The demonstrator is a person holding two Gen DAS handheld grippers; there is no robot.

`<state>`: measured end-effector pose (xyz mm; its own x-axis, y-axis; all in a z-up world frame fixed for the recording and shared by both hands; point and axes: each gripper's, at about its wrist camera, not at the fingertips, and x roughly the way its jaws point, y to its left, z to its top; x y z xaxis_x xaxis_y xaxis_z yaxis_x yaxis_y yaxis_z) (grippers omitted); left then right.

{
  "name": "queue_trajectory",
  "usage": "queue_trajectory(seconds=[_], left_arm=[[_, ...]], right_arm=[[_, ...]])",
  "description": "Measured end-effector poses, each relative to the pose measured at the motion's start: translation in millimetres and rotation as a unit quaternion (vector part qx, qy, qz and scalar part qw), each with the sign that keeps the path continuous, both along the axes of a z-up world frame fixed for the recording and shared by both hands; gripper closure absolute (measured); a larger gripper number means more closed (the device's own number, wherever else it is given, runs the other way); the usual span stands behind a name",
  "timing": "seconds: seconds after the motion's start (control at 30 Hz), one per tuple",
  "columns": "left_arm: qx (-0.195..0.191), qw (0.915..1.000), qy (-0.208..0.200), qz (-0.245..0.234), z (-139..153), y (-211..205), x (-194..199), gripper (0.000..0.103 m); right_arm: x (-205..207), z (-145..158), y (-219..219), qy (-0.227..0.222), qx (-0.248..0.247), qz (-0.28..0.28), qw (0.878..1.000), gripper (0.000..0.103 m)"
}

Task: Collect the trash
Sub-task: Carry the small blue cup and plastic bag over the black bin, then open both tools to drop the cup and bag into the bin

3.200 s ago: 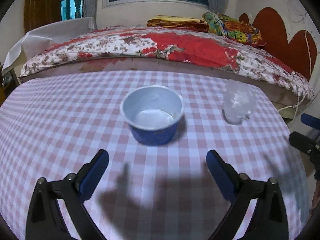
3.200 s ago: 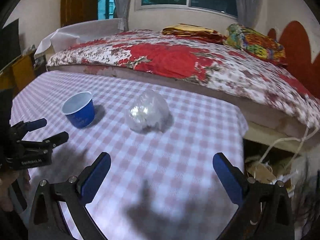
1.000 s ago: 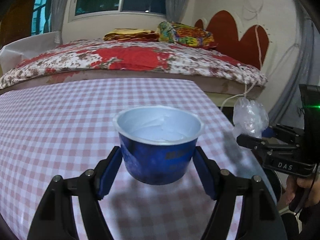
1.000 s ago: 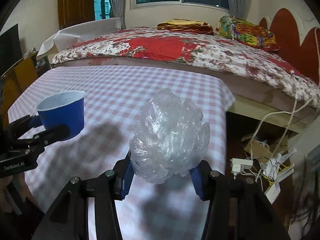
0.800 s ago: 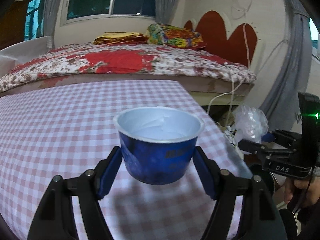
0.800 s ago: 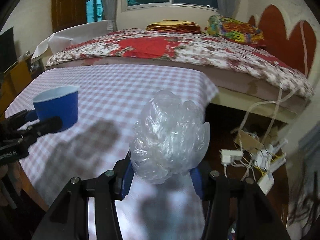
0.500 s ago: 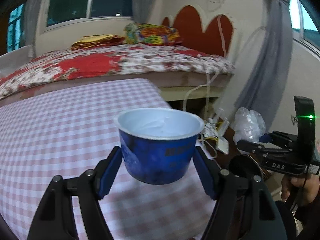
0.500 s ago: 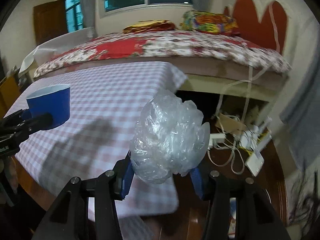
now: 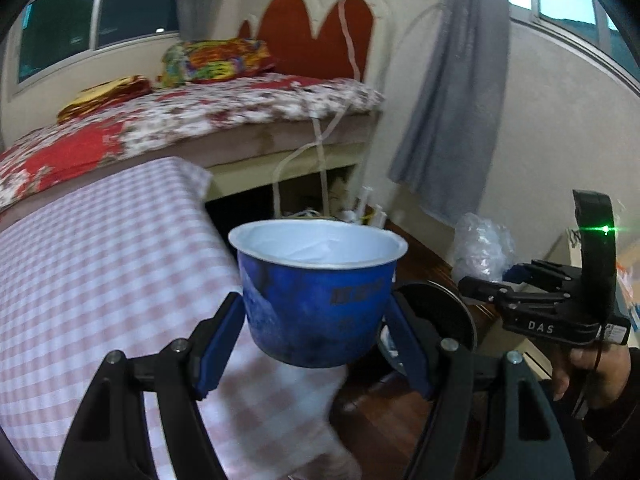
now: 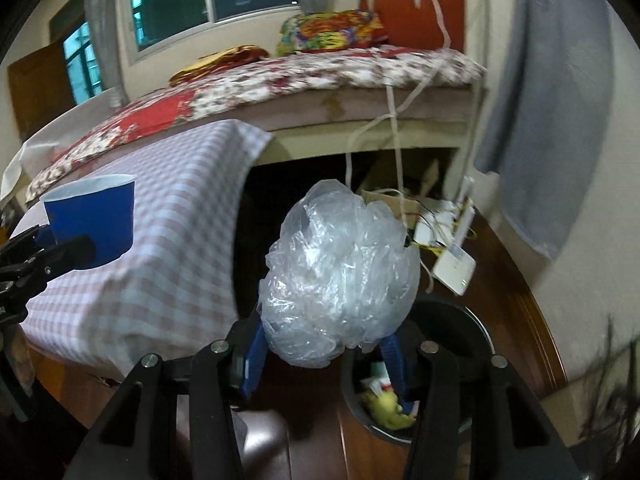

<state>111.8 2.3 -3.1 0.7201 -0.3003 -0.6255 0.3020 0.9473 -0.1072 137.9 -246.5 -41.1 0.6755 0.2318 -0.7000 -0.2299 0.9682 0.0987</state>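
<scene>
A blue cup (image 9: pixel 318 294) is pinched upright between the jaws of the left gripper (image 9: pixel 316 336), gripped at its lower wall on both sides, presumably so the open mouth stays level and nothing inside spills; its white interior is seen from above the rim. A crumpled clear plastic bag (image 10: pixel 340 276) is clamped between the jaws of the right gripper (image 10: pixel 324 354), bulging up and forward of them, the soft bulk squeezed only at its base. Both loads are held clear of the checked desk (image 9: pixel 100 248), which lies to the left of and behind each pair of jaws. A dark round bin (image 10: pixel 452 364) sits on the wooden floor (image 10: pixel 504 304), just below and ahead of the right jaws, with scraps visible inside; in the left view the bin's rim (image 9: pixel 448 304) is seen just right of and behind the cup. The trash is judged to be carried for dropping: the bag is nearly over the opening, the cup a little short of it. A cable tangle (image 10: pixel 444 232) beyond the bin is to be avoided.
</scene>
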Motion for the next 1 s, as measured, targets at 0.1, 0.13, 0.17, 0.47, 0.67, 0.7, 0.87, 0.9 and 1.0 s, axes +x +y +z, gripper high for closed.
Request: queue_trajectory(seconds=[0.1, 0.13, 0.17, 0.47, 0.67, 0.7, 0.87, 0.9, 1.0], left_arm=[[0.002, 0.9996, 0.009, -0.026, -7, -23, 0, 0.03], [0.003, 0.9993, 0.012, -0.036, -10, -31, 0, 0.03], [0.004, 0.9989, 0.016, -0.043, -12, -36, 1, 0.03], [0.003, 0.9925, 0.067, -0.102, -49, -93, 20, 0.03], [0.005, 0.9841, 0.111, -0.139, -87, -131, 45, 0.03], [0.009, 0.9819, 0.12, -0.146, -96, -139, 50, 0.03], [0.018, 0.9689, 0.181, -0.168, -134, -169, 73, 0.03], [0.017, 0.9651, 0.196, -0.173, -141, -174, 78, 0.03], [0.029, 0.9585, 0.233, -0.162, -159, -182, 96, 0.028]], right_arm=[[-7, -6, -22, 0.005, 0.005, -0.019, 1.0, 0.051], [-9, -8, -29, 0.007, 0.006, -0.025, 1.0, 0.051], [-10, -10, -34, 0.01, 0.007, -0.03, 0.999, 0.051], [-11, -56, -78, 0.061, -0.008, -0.054, 0.997, 0.051], [3, -108, -99, 0.115, -0.024, -0.046, 0.992, 0.051], [6, -114, -101, 0.122, -0.028, -0.044, 0.991, 0.051], [18, -147, -113, 0.157, -0.052, -0.021, 0.986, 0.05], [21, -150, -112, 0.159, -0.06, -0.016, 0.985, 0.05], [32, -163, -105, 0.162, -0.103, 0.019, 0.981, 0.033]])
